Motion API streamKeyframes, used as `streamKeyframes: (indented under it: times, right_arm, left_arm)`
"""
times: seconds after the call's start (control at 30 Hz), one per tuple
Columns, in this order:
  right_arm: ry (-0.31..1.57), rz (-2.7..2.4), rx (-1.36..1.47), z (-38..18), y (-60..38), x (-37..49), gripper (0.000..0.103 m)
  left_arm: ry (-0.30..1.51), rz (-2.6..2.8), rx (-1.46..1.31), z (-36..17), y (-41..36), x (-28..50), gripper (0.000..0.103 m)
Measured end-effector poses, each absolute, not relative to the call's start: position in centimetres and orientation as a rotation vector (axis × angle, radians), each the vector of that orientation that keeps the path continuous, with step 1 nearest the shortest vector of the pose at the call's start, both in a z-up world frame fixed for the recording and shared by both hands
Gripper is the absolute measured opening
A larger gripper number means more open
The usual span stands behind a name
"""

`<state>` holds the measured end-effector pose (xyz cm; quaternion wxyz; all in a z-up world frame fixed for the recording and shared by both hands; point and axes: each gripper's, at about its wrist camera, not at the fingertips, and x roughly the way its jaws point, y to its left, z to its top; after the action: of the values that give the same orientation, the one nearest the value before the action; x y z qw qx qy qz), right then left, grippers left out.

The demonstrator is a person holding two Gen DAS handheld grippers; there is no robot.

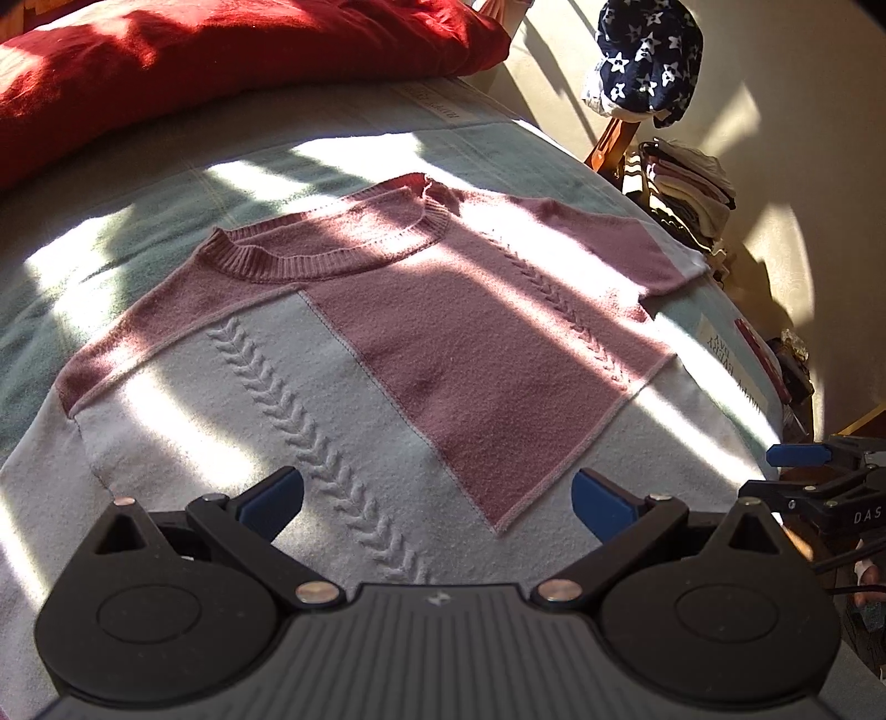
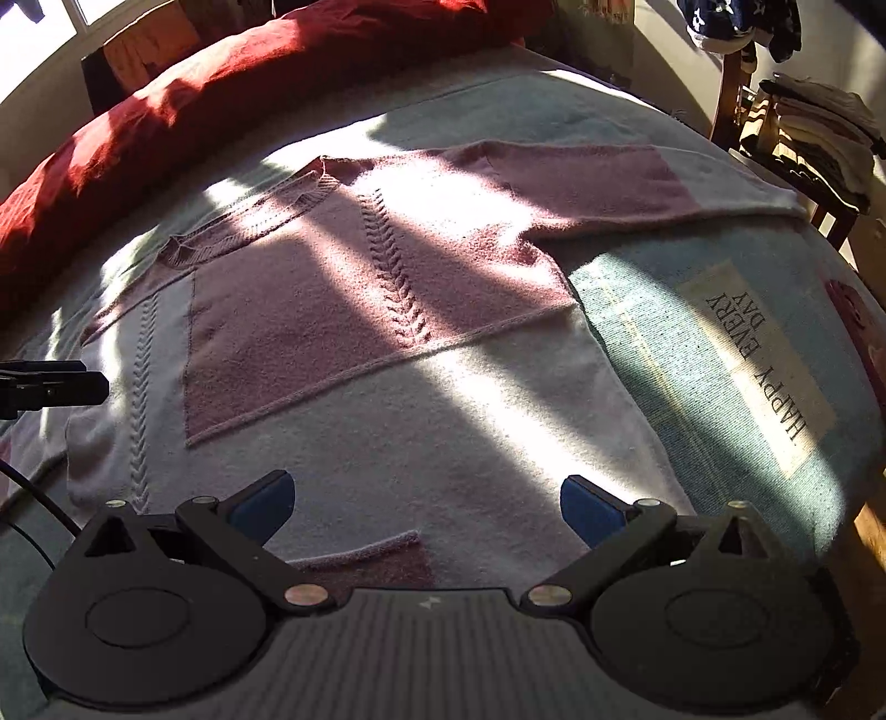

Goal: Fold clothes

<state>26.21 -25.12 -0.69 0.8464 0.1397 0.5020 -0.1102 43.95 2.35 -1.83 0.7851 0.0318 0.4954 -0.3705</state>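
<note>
Two grippers spread above a flat sweater

Both tools hang with fingers apart, holding nothing. The left gripper (image 1: 437, 498) and right gripper (image 2: 426, 507) hover over the sweater's (image 1: 387, 354) pale hem; beyond its collar lies a red pillow (image 1: 221, 50).

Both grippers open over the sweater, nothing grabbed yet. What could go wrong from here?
1. The sweater lies flat on the bed cover; a deep pinch by the right gripper may catch both.
2. Strong sun stripes hide seams and hem edges, so either grasp could land off the edge.
3. The far sleeve extends sideways, far from the left gripper; folding first could trap it.
</note>
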Motion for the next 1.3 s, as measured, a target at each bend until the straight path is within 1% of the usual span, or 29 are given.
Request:
streamKeyframes:
  times: [0.27,0.47,0.67,0.83,0.93,1.07,1.23,1.3]
  right_arm:
    - [1.069,-0.159,0.188,1.1,-23.2,27.9,0.103]
    - [1.088,-0.021,0.143,0.5,-20.4,30.5,0.103]
    - [1.049,0.104,0.103,1.4,-19.5,32.6,0.103]
    - [1.026,0.152,0.102,1.2,-21.4,32.1,0.103]
    - [1.010,0.202,0.067,0.0,-22.9,31.4,0.103]
    - [0.982,0.283,0.056,-1.1,-25.9,30.9,0.103]
    - [0.930,0.349,0.025,-0.3,-30.4,29.5,0.103]
    - [0.893,0.340,0.013,0.6,-32.2,28.8,0.103]
  left_arm:
    - [0.997,-0.791,0.015,-1.1,4.6,42.6,0.102]
    - [0.979,-0.688,-0.040,0.0,7.3,41.8,0.102]
    - [0.963,-0.588,-0.080,0.4,8.2,41.3,0.102]
    - [0.964,-0.546,-0.040,1.0,5.8,40.5,0.102]
    - [0.993,-0.513,-0.004,1.3,3.6,39.6,0.102]
    - [1.077,-0.379,0.019,1.8,1.0,37.5,0.102]
    - [1.150,-0.244,-0.112,2.3,-1.4,34.4,0.102]
    - [1.169,-0.238,-0.124,2.2,-2.4,33.9,0.102]
